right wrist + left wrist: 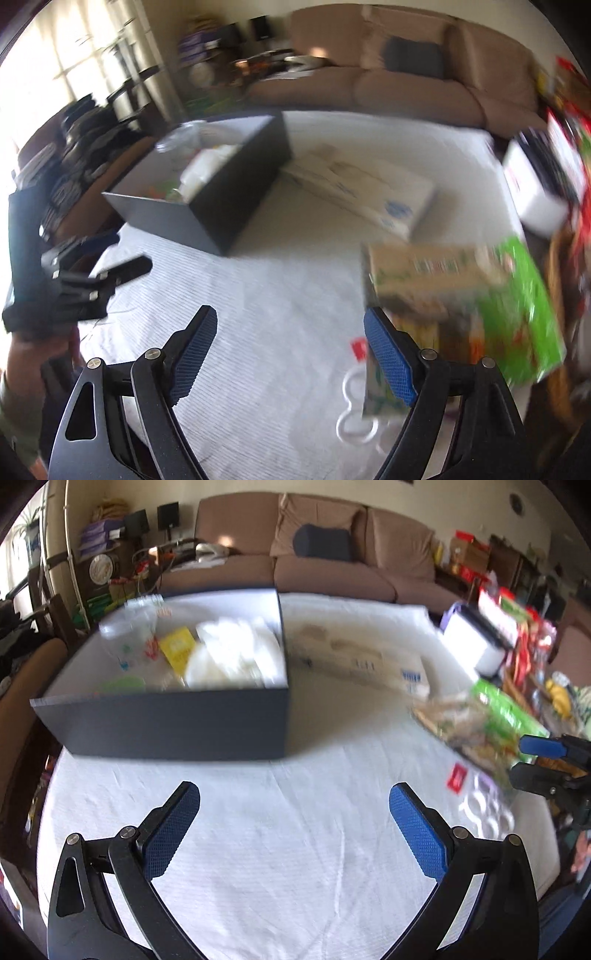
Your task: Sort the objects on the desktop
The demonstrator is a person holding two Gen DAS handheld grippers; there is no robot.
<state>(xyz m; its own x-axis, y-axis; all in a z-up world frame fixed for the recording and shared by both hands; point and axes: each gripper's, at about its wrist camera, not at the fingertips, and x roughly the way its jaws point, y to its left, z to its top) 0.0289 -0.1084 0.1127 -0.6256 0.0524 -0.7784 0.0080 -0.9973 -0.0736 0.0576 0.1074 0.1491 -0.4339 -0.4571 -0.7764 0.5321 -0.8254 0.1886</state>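
Both tools empty rn. Left tool has its blue pads spread wide w/ nothing between, just white cloth of the desk under it. Right tool is gaping too, nothing gripped, tho the green/tan box sits right behind its right pad. Dark box is at the back-left of the desk, already w/ stuff in it: yellow packet, white plastic bits, a clear cup. Flat white carton lies just beside it on the right. Clear ring holder near the green box. Pics are blurry.
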